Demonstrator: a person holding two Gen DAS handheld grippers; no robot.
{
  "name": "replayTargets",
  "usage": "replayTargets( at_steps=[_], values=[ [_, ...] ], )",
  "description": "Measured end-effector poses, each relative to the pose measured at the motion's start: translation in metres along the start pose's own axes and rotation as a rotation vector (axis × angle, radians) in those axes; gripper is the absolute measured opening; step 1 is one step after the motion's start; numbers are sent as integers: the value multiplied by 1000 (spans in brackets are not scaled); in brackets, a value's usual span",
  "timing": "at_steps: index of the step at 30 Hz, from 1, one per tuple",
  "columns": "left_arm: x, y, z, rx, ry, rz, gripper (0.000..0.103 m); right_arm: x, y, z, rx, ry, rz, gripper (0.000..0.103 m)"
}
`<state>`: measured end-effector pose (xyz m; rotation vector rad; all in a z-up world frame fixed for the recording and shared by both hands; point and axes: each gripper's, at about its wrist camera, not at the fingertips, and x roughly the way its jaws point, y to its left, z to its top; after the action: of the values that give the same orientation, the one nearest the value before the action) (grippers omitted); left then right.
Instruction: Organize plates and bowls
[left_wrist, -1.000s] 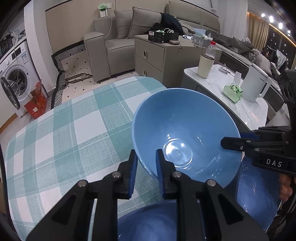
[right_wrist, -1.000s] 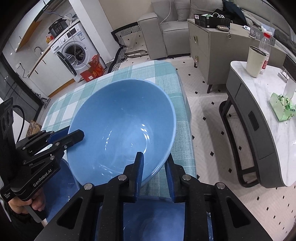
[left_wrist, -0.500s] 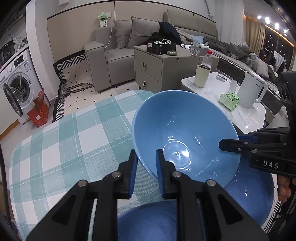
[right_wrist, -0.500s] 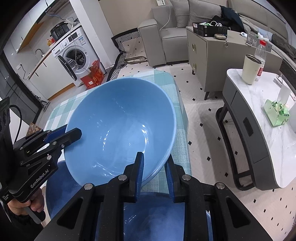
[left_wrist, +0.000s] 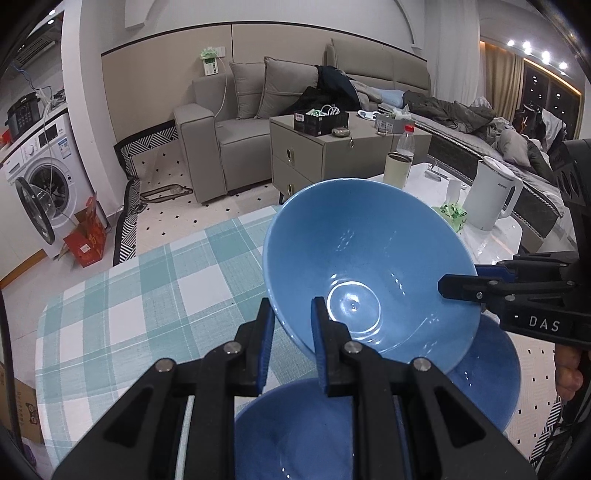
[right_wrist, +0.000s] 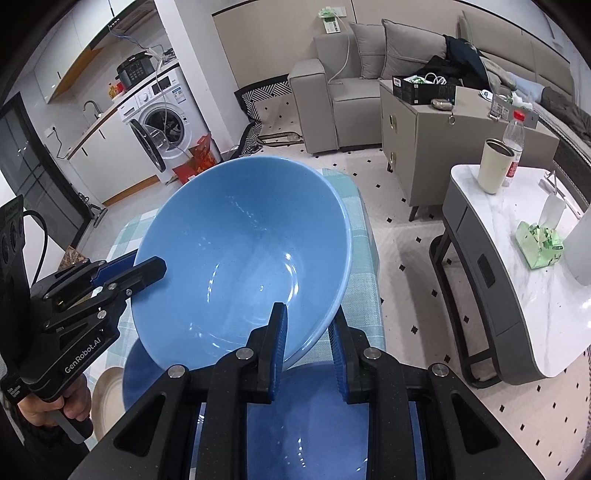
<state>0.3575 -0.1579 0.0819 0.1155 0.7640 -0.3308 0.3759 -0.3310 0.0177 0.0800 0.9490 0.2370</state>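
Both tools, left tool (left_wrist: 291, 325) and right tool (right_wrist: 306, 332), pinched our glossy blue ceramic bowl (left_wrist: 365, 266) by opposite rims; uneven lifting could slip it.

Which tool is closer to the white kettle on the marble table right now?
Right. The right tool grips the lifted blue bowl's rim on the side toward the white kettle; the left tool clamps the opposite rim, over the checked tablecloth.
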Motion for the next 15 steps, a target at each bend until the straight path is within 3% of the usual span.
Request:
replayTargets(
  at_steps=[15],
  values=[
    [-58,14,-32,-25,-24,32,18,-34,48,-22,-53,-14,30,23]
  ],
)
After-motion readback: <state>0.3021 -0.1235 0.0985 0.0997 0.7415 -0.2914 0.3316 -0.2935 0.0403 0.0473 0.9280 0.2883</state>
